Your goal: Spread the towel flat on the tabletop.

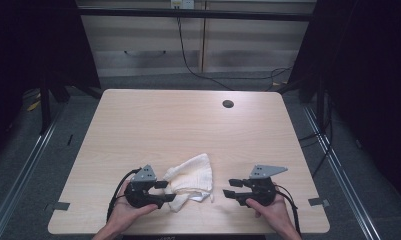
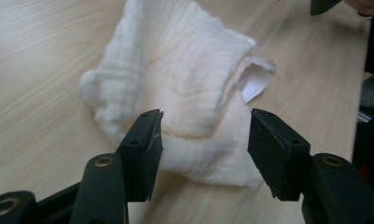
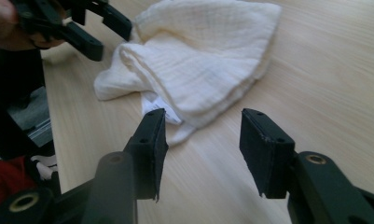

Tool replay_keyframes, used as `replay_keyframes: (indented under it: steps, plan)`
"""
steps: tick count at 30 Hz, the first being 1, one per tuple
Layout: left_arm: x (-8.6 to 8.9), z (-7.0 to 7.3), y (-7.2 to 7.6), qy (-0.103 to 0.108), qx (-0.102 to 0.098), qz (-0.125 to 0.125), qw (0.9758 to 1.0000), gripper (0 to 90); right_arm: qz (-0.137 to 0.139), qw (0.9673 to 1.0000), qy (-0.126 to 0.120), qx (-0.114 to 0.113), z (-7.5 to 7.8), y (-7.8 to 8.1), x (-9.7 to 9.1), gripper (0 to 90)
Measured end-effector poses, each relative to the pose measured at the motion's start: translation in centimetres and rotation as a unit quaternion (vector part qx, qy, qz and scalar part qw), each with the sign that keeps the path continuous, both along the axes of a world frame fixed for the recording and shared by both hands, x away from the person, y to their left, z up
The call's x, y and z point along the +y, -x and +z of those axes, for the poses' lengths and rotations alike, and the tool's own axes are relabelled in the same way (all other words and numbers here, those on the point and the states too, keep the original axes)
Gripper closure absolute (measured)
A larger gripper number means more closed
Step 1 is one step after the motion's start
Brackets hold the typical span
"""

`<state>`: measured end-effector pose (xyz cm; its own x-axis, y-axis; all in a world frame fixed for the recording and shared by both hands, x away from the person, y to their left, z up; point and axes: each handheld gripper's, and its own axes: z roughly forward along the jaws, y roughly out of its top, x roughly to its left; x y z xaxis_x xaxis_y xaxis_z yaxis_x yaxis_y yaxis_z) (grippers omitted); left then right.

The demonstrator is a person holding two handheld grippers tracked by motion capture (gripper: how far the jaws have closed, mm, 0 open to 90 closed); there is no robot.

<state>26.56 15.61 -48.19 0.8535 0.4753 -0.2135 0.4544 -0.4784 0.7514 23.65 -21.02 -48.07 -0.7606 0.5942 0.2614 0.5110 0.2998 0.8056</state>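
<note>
Cloth (image 1: 190, 179), white and loosely folded into a rumpled bundle, lies on the tabletop (image 1: 188, 125) at lower centre of the high view, between my hands. My left tongs (image 1: 167, 191) and right tongs (image 1: 230, 188) stand spread and pinch nothing, so I judge the folding roughly done, with neatening left.

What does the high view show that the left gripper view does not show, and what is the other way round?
High view: the whole table with its round hole, the floor cables, and the left gripper and right gripper, open, either side of the white cloth.

Left gripper view: the cloth's weave close up and a small white tag at its edge.

Both: the cloth on the wooden tabletop.
</note>
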Motion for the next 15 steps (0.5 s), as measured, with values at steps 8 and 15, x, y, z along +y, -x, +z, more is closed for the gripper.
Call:
replay_keyframes:
  steps: [8,15]
  plan:
    - [-0.8,-0.4,-1.9,-0.058,-0.026,-0.013,0.9979,72.8,0.057,0.9981,0.025,0.000,0.4,-3.3,4.2,56.0]
    - [-0.9,-1.6,-2.9,-0.037,-0.015,0.008,0.9992,86.7,0.069,0.9972,0.027,0.011,-0.9,-3.9,5.4,48.9]
